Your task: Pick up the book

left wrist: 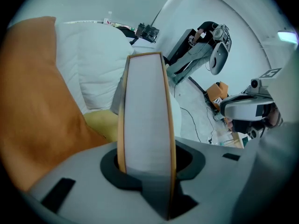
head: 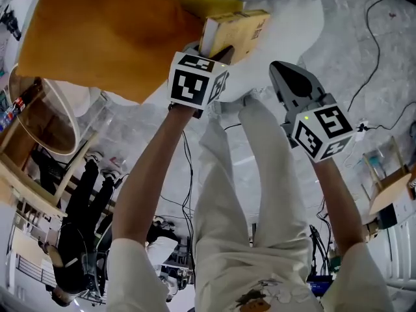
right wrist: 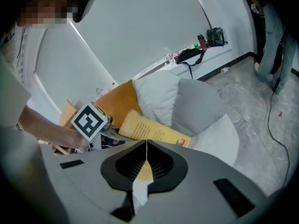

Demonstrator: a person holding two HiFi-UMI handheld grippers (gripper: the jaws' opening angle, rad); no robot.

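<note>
- The book (left wrist: 145, 111) stands on edge in my left gripper (head: 216, 56). The jaws are clamped on its two covers, and in the left gripper view its pale page block rises straight up between them.
- From the right gripper view I see its yellow cover with dark print. It lies slanted in front of the cushions, over the white seat (right wrist: 222, 139).
- My right gripper (right wrist: 146, 146) holds nothing. Its jaws are together, tip against tip, and it is to the right of the book, apart from it.
- In the head view both bare forearms reach forward and both grippers point forward and down. The left marker cube (head: 195, 80) is just below the book, and the right one (head: 322, 132) is lower and further to the right.
- Behind the book are an orange cushion (head: 97, 38), a white pillow (right wrist: 156, 94) and a grey pillow (right wrist: 198, 106). A yellow cushion (left wrist: 100, 122) lies low beside the orange one.
- The floor (head: 364, 51) is pale and speckled, and a black cable (right wrist: 275, 125) runs over it. A round wooden table (head: 39, 119) is at the left, and another person in dark clothes (head: 68, 239) stands near it.
- I cannot tell whether the far end of the book touches the seat. The print on the cover is too small to read.
</note>
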